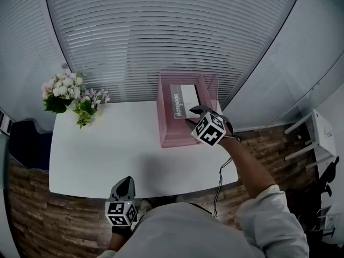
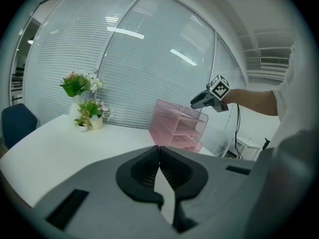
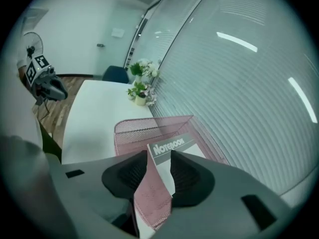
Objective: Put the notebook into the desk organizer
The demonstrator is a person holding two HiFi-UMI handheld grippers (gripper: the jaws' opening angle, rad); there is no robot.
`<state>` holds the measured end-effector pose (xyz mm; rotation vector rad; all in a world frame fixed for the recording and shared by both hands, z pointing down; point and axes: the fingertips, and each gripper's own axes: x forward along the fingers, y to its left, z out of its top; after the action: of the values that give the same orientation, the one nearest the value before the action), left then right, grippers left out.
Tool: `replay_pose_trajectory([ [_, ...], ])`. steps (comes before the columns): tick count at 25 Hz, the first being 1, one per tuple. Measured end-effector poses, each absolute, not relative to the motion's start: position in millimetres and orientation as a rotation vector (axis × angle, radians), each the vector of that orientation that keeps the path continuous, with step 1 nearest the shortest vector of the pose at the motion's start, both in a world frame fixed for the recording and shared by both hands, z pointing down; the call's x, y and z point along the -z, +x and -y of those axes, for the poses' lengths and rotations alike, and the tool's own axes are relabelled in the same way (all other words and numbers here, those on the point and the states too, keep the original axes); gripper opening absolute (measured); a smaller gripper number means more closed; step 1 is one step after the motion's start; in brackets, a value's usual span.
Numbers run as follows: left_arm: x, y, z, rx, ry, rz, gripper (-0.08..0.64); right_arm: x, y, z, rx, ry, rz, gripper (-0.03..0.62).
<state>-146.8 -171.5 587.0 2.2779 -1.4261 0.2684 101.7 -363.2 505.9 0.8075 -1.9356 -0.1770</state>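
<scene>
A grey and white notebook [image 1: 183,102] [image 3: 172,146] lies flat in the top tray of the pink mesh desk organizer [image 1: 177,134] [image 3: 133,128] [image 2: 177,126] at the table's back right. My right gripper [image 1: 192,115] [image 3: 159,156] hovers just over the organizer's near right side. Its jaws stand apart, and between them I see only the mesh and the notebook below. My left gripper [image 1: 128,180] [image 2: 159,151] hangs off the table's front edge, far from the organizer, its jaws shut and empty.
The white table [image 1: 107,149] carries two small flower pots [image 1: 70,97] [image 2: 83,103] at its back left corner. A blue chair [image 1: 26,144] stands left of the table and a white rack [image 1: 317,136] on the wooden floor to the right. Blinds run behind the table.
</scene>
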Motion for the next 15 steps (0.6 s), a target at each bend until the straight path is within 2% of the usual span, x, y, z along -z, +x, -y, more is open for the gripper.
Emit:
replay_pose_trajectory([
  [10, -577.3, -128.7, 176.6, -0.289, 2.334, 1.383, 0.009, -466.4, 126.7, 315.7, 0.122, 1.236, 2.124, 0.040],
  [15, -572.2, -121.8, 179.1, -0.300, 2.356, 1.375, 0.009, -456.9, 134.4, 289.5, 0.113, 1.342, 2.196, 0.018],
])
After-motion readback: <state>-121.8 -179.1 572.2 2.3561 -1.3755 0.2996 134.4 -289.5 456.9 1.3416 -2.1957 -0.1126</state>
